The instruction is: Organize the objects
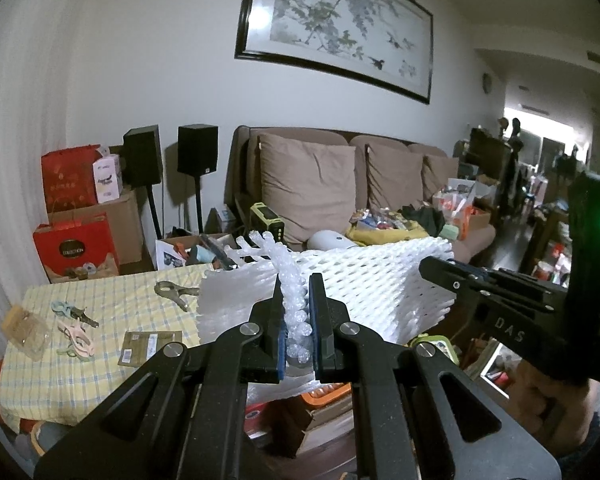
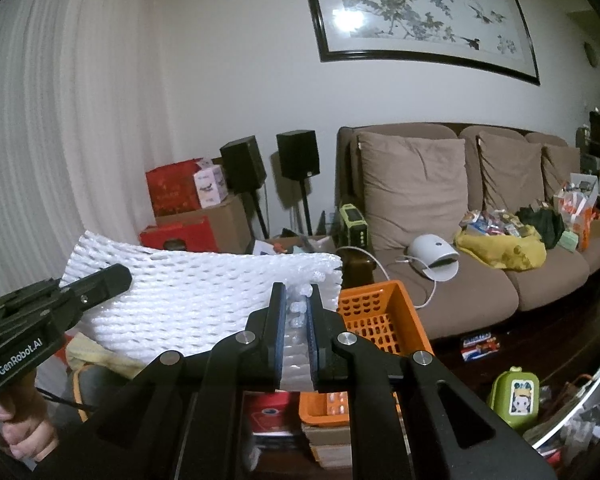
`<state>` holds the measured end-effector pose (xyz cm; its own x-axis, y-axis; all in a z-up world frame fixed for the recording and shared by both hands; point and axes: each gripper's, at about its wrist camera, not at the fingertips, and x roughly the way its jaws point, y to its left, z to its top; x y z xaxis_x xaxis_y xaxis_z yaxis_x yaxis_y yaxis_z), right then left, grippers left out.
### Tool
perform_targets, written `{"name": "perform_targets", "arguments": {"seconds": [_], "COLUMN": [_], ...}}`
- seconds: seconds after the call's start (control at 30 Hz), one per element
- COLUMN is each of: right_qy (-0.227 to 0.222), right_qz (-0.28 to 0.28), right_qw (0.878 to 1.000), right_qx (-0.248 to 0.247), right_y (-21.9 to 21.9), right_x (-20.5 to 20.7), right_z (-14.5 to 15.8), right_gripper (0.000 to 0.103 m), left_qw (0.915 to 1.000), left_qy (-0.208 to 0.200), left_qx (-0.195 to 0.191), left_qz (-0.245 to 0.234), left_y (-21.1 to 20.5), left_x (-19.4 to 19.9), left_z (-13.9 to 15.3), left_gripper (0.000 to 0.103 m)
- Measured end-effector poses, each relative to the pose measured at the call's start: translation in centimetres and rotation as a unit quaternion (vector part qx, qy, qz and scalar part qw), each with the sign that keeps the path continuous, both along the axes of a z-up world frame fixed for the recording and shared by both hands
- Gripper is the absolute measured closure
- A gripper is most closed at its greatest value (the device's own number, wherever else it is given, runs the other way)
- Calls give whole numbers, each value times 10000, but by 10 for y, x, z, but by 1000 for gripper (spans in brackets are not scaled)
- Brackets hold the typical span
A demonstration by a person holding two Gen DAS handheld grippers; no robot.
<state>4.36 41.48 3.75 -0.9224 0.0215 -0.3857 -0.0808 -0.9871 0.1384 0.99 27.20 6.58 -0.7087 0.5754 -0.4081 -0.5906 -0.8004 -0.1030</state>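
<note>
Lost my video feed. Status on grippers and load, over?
Left gripper and right gripper both shut on foam net, one at each edge. Net held in the air, stretched between them. Orange basket below right gripper. Nothing blocking.

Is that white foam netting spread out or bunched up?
Spread out. The foam netting stretches as a flat sheet between the left tongs and right tongs, each pinching an edge.

Black grippers (image 1: 298, 320) — blue pads, silver screws, "GenRobot.AI" lettering.
</note>
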Motion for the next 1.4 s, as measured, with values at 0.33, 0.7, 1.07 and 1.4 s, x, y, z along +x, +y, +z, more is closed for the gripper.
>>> {"name": "perform_targets", "arguments": {"seconds": [0.33, 0.7, 1.07, 1.4], "right_qy": [40, 85, 199, 207], "right_qz": [-104, -246, -400, -485], "right_qw": [9999, 9996, 9988, 9984], "right_qx": [-55, -117, -182, -194], "right_y": [8, 21, 32, 38], "right_x": [3, 9, 19, 21], "right_z": [1, 4, 9, 10], "right_gripper": [94, 94, 94, 94], "left_qw": [9999, 9997, 9994, 9993], "left_qy": [-65, 4, 34, 53], "left_qx": [-69, -102, -96, -80], "left_qz": [-118, -232, -339, -348], "left_y": [12, 27, 41, 48], "left_x": [-2, 0, 3, 2], "left_z": [-1, 4, 5, 4], "left_gripper": [94, 94, 94, 94]}}
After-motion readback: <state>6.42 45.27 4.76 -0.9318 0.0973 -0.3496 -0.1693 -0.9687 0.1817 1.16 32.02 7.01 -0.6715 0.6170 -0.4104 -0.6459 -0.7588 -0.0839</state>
